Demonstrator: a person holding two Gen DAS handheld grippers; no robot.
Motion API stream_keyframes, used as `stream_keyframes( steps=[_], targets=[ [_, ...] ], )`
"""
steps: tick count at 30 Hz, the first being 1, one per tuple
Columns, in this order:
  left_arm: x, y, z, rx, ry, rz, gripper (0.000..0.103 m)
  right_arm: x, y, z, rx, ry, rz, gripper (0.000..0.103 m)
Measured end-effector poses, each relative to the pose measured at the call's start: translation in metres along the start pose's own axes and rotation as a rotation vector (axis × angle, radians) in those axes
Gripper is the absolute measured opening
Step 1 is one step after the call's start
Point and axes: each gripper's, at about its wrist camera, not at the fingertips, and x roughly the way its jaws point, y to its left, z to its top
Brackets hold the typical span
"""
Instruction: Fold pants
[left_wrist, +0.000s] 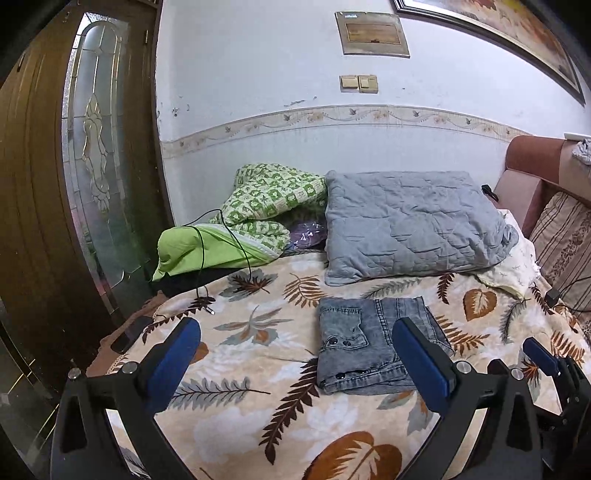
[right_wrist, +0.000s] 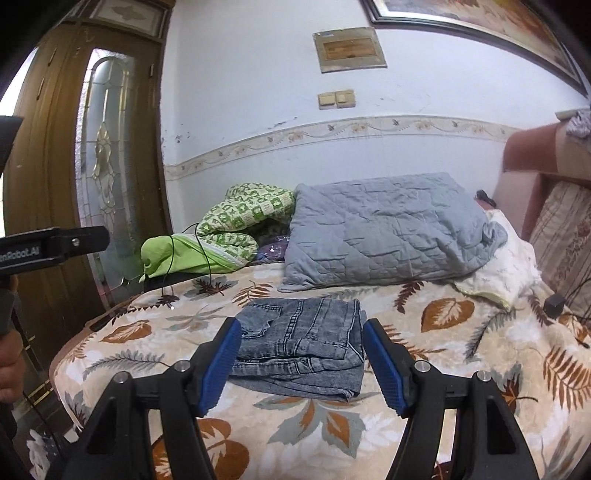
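Grey-blue denim pants (left_wrist: 365, 341) lie folded into a compact stack on the leaf-patterned blanket (left_wrist: 258, 369); they also show in the right wrist view (right_wrist: 306, 343). My left gripper (left_wrist: 295, 332) is open and empty, held above the blanket, with the pants near its right finger. My right gripper (right_wrist: 301, 336) is open and empty, held just in front of the pants, its blue pads to either side in the view. The right gripper's blue pad shows in the left wrist view (left_wrist: 541, 356) at the far right.
A grey quilted pillow (left_wrist: 413, 225) and a green patterned quilt (left_wrist: 258, 214) lie behind the pants. A black cable (left_wrist: 221, 240) trails over the quilt. A wooden door with glass (left_wrist: 92, 147) stands left. A sofa cushion (left_wrist: 565, 243) is right. A black adapter (right_wrist: 554, 304) lies on the blanket.
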Motion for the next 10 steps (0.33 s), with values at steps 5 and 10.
stream_keyframes(
  steps=[5,10],
  targets=[
    [0.006,0.003,-0.001,-0.013,0.02,-0.029,0.103,0.009,0.005,-0.003,-0.022,0.027,0.016,0.072],
    [0.016,0.006,-0.001,-0.038,0.04,-0.072,0.103,0.016,0.006,-0.006,-0.027,0.047,0.012,0.072]
  ],
)
